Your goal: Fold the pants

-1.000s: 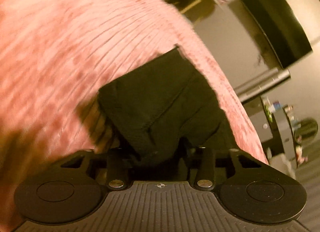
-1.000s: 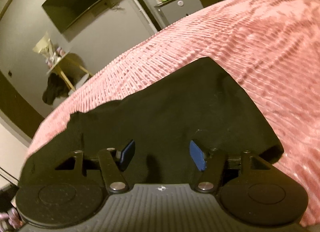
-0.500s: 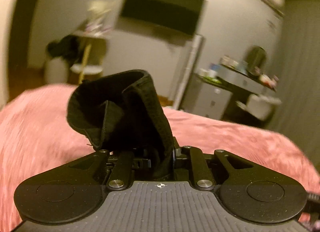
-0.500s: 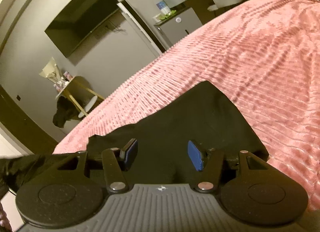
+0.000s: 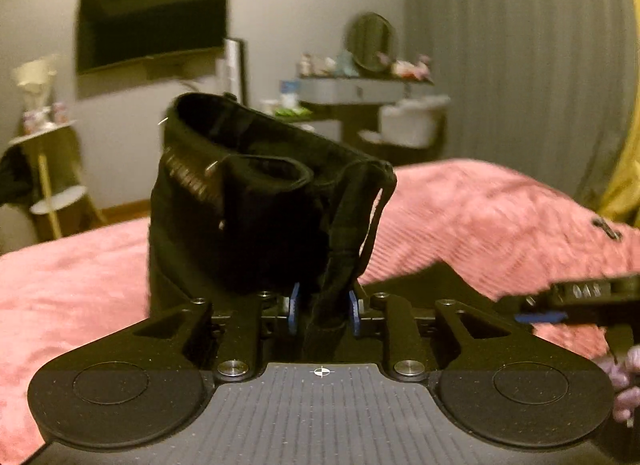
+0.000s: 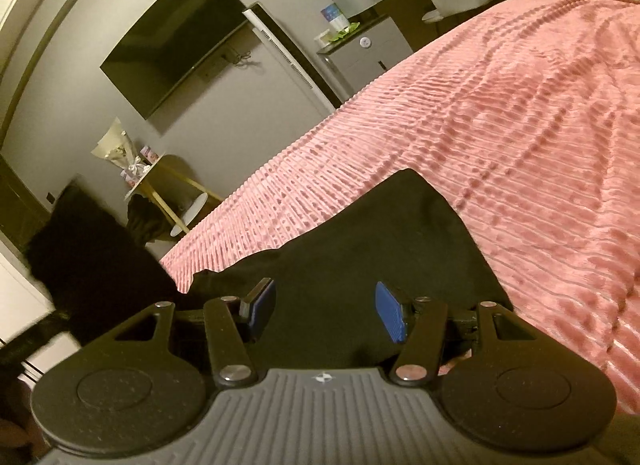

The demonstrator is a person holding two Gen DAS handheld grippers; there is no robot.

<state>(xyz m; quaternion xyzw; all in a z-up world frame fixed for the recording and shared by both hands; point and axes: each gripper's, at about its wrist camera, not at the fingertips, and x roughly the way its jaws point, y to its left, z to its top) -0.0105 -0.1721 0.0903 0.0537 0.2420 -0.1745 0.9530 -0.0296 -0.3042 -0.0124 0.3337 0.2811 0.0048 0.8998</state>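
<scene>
We see the left gripper (image 5: 323, 311) lifting a bunched fold of the black pants (image 5: 256, 205) above the pink bedspread (image 5: 80, 273); its jaws are opening, and the pads seem barely to touch the cloth between them. Our right gripper (image 6: 325, 311) hovers with jaws apart, empty, over the pants' flat part.

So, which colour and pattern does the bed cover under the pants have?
Pink, with fine raised ribs across it. The bed cover shows best in the right wrist view, beside the black pants.
</scene>
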